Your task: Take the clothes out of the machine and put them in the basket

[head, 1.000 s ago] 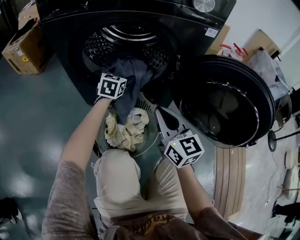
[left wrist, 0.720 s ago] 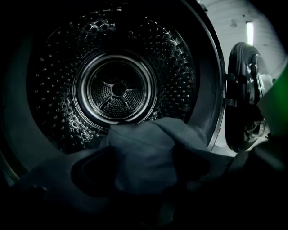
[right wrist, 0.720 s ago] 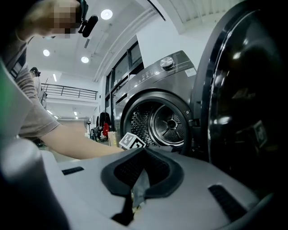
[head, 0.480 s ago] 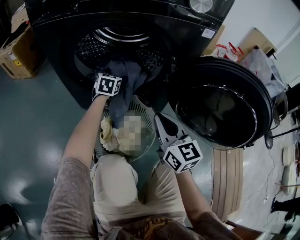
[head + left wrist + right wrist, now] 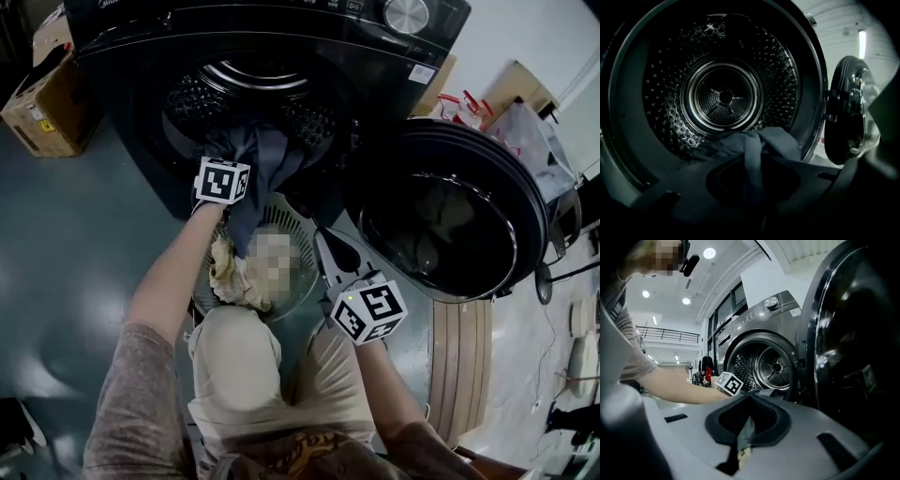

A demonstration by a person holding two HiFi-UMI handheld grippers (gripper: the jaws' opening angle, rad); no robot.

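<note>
Left gripper view: left tool [image 5: 753, 165], just closed, pinches a seemingly grey garment [image 5: 780, 140], ends hidden.

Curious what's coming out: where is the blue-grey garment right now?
In the head view, left of centre, the blue-grey garment hangs out of the drum toward the basket below; the jaws of the left gripper have just closed on it.

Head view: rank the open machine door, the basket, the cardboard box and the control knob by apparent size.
1. open machine door
2. basket, partly covered
3. cardboard box, cut by the frame edge, so its rank below the basket is unsure
4. control knob
</note>
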